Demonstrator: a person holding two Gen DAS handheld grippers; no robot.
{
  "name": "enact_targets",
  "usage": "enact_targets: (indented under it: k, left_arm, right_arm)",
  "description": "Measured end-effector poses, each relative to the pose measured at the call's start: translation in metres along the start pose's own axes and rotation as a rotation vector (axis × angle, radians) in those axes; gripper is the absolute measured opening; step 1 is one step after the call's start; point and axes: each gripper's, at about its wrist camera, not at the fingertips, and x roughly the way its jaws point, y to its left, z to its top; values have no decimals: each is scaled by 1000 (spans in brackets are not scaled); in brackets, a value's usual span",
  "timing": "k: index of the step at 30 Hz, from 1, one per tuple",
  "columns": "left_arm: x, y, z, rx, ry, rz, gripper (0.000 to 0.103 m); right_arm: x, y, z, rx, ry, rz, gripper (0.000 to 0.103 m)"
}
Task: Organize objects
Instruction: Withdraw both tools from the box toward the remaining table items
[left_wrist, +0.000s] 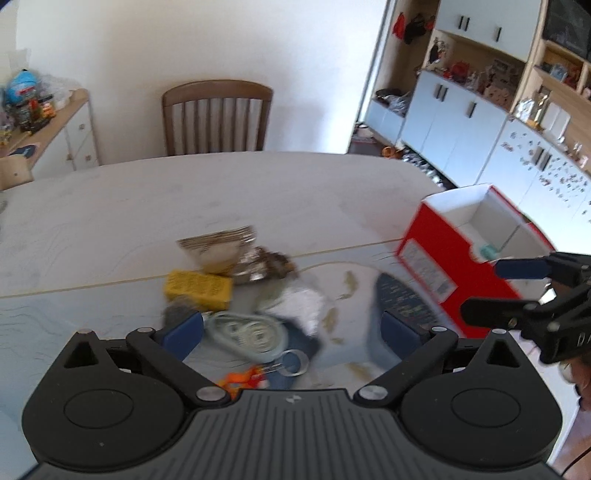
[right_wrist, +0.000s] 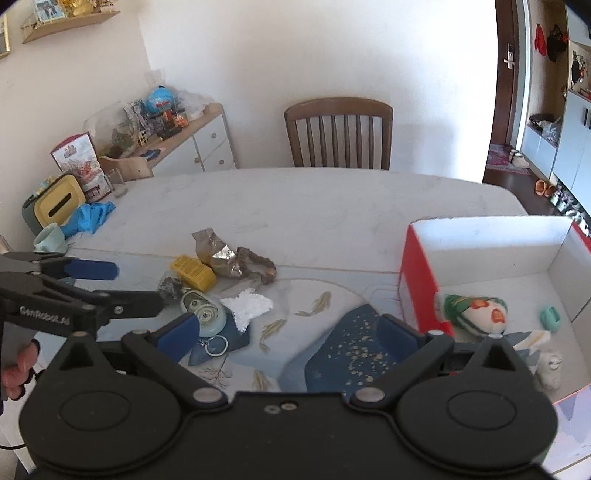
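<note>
Red box (right_wrist: 419, 280) at table (right_wrist: 332, 199) edge, both claws agape

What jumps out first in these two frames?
The red box with white inside, at the table's right end, already holds a green-and-white pouch and a small teal piece. Mid-table lies a loose pile: yellow box, crumpled foil wrapper, tape measure. Both grippers hover open above.

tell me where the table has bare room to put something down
Bare: the far table between the chair and the clutter, and the strip between the foam piece and red box. Crowded: around the yellow box and keyring.
</note>
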Motion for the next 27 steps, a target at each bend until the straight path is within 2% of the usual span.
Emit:
enact_targets:
  k: [6, 11, 17, 21, 27]
  left_arm:
    - [12, 31, -17, -15, 39, 47, 103]
    - [28, 45, -30, -25, 73, 72, 103]
    - [41, 47, -44, 32, 70, 108, 103]
    - [49, 47, -51, 51, 78, 82, 103]
    - [61, 42, -63, 83, 83, 73, 103]
  right_arm:
    - [28, 3, 0, 32, 60, -35, 102]
    - [48, 7, -1, 33, 101, -29, 102]
    - [78, 11, 2, 21, 159, -14, 102]
    - [98, 15, 4, -15, 212, -11, 102]
    - [122, 19, 9, -43, 234, 2, 100]
